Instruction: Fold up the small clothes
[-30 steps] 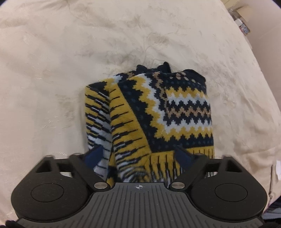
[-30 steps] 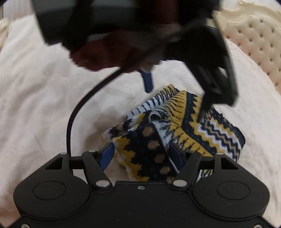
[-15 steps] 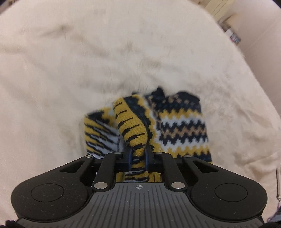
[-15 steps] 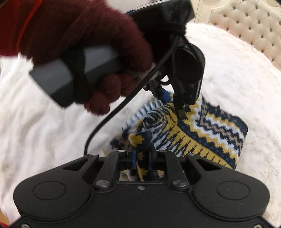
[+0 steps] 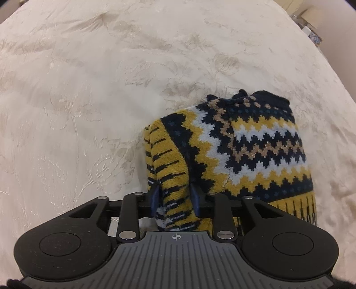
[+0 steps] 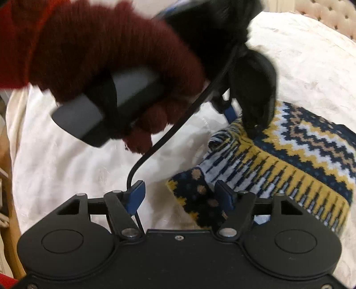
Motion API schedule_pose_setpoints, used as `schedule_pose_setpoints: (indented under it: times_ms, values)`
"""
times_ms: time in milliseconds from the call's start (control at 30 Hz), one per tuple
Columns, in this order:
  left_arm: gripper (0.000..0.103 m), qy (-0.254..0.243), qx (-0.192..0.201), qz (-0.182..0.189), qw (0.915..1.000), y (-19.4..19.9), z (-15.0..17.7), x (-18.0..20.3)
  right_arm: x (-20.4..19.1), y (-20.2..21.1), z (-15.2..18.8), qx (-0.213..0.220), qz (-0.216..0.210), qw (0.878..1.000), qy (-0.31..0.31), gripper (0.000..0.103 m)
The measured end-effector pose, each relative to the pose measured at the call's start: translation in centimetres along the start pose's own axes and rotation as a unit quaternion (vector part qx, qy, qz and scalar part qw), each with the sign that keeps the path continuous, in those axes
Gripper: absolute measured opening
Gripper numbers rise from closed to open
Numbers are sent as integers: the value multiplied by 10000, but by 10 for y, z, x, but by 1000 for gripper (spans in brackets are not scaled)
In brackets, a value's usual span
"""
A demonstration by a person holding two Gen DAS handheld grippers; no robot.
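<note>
A small knitted sweater in navy, yellow and white zigzags lies folded on the cream bedcover. My left gripper points down at the sweater's near left edge. Its jaws are opening, and a striped fold of the knit still stands between the blue pads. In the right wrist view the sweater lies at the right. My right gripper is opening wide, its right finger resting by a dotted navy corner, nothing pinched. A hand in a maroon glove holds the left gripper over the sweater's far edge.
The bedcover spreads all around the sweater. A tufted headboard stands at the far right. A black cable hangs from the left gripper toward my right one. Small boxes sit past the bed's corner.
Half a second ago both grippers were pinched shut on folds of the sweater. Both have since opened, and the knit has settled flatter on the bed.
</note>
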State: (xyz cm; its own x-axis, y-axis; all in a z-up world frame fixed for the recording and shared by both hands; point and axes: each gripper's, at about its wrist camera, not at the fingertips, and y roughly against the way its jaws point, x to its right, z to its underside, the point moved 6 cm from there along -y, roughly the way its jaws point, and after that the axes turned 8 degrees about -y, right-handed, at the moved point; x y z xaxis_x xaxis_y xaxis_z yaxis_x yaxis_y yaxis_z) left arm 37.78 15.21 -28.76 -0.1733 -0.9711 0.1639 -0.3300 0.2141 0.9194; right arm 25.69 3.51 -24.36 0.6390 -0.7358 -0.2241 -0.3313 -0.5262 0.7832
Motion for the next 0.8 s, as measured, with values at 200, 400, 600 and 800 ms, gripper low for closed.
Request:
schedule_pose_setpoints:
  times_ms: [200,400,600,800]
  values:
    - [64,-142,470,-6,9988,37,-4,6,27,46,6,552,20,9957,-743,80]
    - [66,-485,764,123,9958,57,-5,44,84,81,11,911,551,9823,-1543,82]
    - [66,-707,448,255,9962,35,20,75,150,87,25,895,1091,9584,-2479,82]
    - [67,-1022,328,37,9942,19,51,75,197,92,29,937,1167,9367,-3167,82]
